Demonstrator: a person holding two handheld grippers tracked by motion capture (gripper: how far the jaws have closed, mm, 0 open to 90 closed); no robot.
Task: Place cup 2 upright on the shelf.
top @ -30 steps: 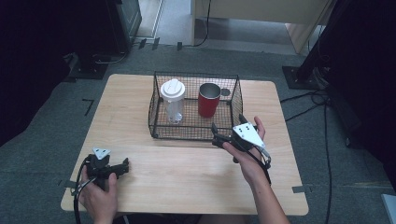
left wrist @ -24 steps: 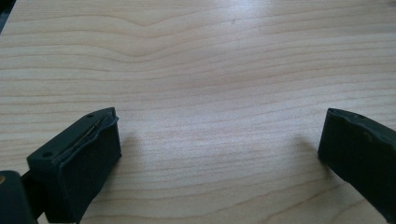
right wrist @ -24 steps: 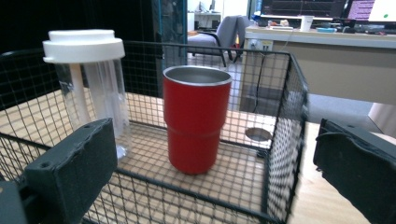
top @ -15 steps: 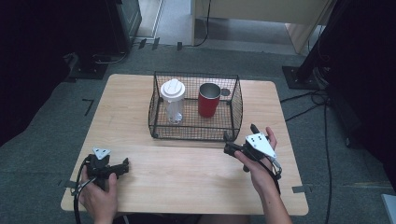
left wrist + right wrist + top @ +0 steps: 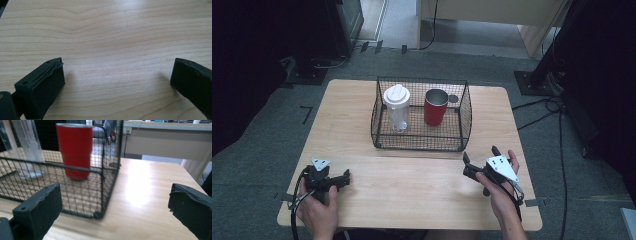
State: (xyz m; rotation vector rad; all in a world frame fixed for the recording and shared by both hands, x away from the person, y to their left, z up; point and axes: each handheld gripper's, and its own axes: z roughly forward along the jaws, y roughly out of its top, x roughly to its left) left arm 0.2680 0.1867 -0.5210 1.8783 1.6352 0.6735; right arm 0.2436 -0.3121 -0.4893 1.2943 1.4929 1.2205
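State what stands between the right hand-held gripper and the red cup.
The black wire basket's front mesh wall stands between the open right hand-held gripper and the red cup, which stands inside it. The basket top is open, so the cup looks reachable from above.

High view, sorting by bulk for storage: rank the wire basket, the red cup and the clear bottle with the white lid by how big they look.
1. wire basket, clearly largest.
2. clear bottle, slightly taller.
3. red cup, close to the bottle, so that order is unsure.
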